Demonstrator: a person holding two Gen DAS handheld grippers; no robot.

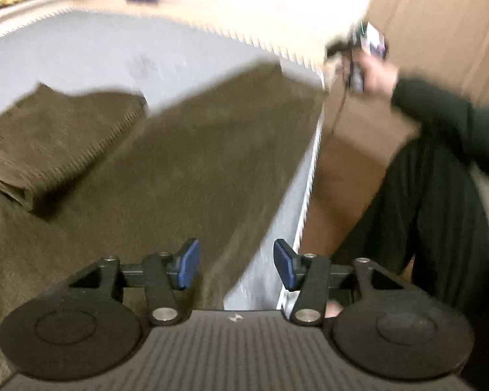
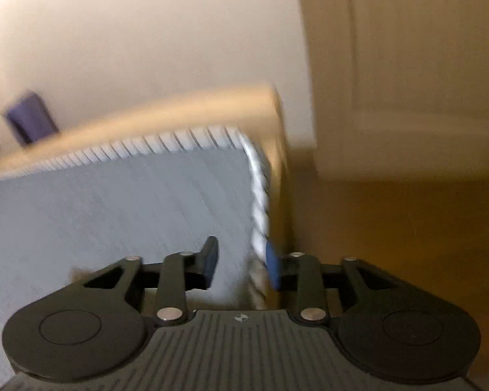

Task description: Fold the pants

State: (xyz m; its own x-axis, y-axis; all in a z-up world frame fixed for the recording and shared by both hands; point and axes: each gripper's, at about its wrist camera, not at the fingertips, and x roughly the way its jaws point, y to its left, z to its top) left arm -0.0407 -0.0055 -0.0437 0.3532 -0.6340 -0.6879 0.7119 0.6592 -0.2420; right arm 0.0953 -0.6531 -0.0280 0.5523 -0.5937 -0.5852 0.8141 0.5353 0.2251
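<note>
Olive-brown pants (image 1: 166,163) lie spread on a grey-blue bed surface (image 1: 120,55), with one part folded over at the left (image 1: 55,137). My left gripper (image 1: 236,265) is open and empty, just above the pants near the bed's right edge. The right gripper appears blurred in the person's hand (image 1: 362,62) at the far end of the pants; its jaws cannot be made out there. In the right wrist view my right gripper (image 2: 241,265) is open and empty over the bed's corner (image 2: 251,150). No pants show in that view.
The bed has a white fringed edge (image 1: 306,195). The person's dark-clothed legs (image 1: 423,211) are beside the bed on a brown floor (image 2: 391,228). A cream wall and a door (image 2: 407,65) stand behind. A purple object (image 2: 29,120) is by the wall.
</note>
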